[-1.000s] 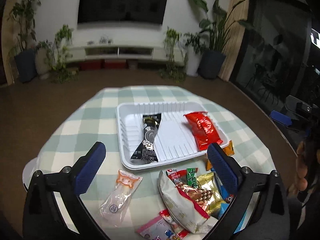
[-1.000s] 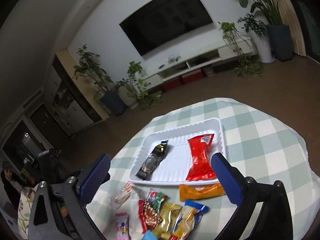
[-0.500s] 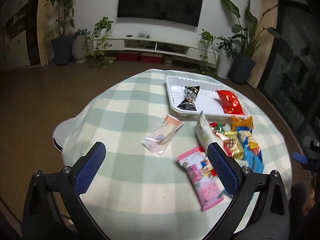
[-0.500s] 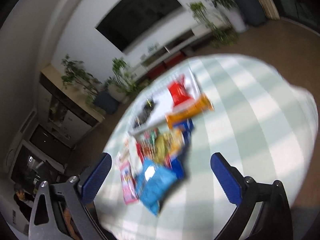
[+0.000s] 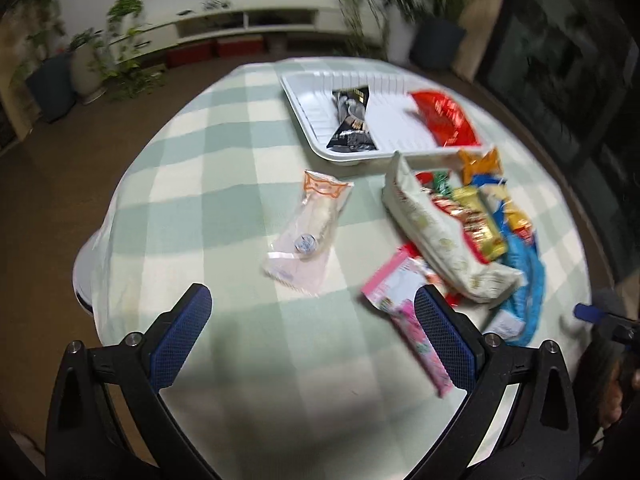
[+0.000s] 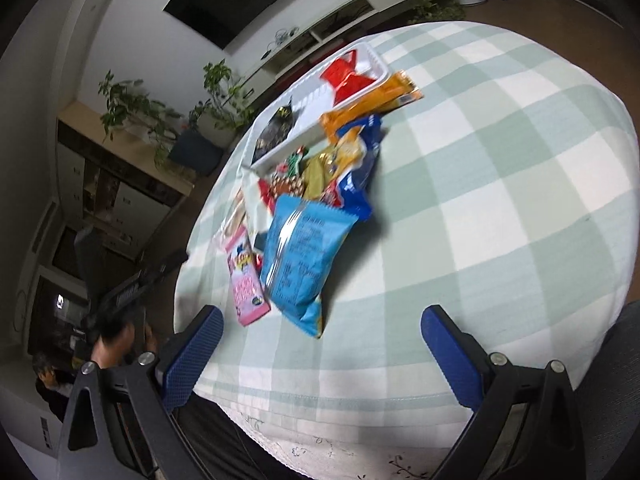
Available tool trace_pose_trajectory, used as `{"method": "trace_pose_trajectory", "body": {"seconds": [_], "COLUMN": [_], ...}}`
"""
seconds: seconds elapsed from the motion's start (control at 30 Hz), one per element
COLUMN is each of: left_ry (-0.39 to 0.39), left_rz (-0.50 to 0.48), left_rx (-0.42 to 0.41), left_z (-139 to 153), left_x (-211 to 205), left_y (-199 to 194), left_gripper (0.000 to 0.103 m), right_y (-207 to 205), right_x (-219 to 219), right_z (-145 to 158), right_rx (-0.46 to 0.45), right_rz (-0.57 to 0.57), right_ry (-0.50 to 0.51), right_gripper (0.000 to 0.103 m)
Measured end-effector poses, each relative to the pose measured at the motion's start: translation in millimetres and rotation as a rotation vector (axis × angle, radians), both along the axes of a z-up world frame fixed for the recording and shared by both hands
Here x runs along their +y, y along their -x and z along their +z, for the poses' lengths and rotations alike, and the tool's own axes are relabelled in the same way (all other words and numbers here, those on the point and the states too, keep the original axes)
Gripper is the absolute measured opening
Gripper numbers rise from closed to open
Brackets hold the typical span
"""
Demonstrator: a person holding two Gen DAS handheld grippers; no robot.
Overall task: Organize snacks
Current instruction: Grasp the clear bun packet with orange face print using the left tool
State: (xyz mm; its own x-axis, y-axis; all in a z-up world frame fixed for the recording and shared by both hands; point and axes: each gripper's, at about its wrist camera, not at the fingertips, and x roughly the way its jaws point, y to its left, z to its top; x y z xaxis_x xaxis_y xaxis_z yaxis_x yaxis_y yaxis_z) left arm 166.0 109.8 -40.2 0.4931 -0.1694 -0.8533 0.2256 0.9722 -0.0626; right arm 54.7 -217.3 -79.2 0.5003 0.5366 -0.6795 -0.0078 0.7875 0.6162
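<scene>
Both grippers' jaws gape empty; the light-blue bag (image 6: 298, 256) lies lengthwise just ahead of the right gripper (image 6: 320, 356), nearest the tabletop's near edge.

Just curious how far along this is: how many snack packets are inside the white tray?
2: a black packet toward the left side of the white tray and a red packet at its right end. None seems hidden.

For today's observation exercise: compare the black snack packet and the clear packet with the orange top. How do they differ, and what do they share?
The black packet lies inside the white tray; the clear packet lies on the checked tablecloth, outside the tray. The black packet is dark and opaque; the clear packet shows its pale contents. Both lie flat, and neither is held by a gripper.
</scene>
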Motion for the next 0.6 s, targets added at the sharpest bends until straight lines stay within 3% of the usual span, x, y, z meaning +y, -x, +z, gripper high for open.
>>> {"method": "trace_pose_trajectory", "body": {"seconds": [0.23, 0.37, 0.5, 0.6], "left_ry": [-0.101, -0.158, -0.182, -0.177], "left_rz": [-0.096, -0.145, -0.160, -0.155], "left_rx": [0.077, 0.137, 0.172, 0.198], "left_z": [-11, -30, -45, -53], "left_x": [-23, -37, -41, -39], "left_y": [-57, -80, -93, -105], "left_gripper": [0.099, 0.079, 0.076, 0.064], "right_y": [1, 0, -1, -1], "right_x": [21, 29, 33, 36], "right_z": [5, 4, 2, 1], "right_rx": [-0.024, -0.031, -0.033, -0.033], "right_rz": [0.035, 0.056, 0.059, 0.064], "right_ry": [0.091, 0.138, 0.158, 0.170], "right_gripper": [0.097, 0.096, 0.095, 0.093]}}
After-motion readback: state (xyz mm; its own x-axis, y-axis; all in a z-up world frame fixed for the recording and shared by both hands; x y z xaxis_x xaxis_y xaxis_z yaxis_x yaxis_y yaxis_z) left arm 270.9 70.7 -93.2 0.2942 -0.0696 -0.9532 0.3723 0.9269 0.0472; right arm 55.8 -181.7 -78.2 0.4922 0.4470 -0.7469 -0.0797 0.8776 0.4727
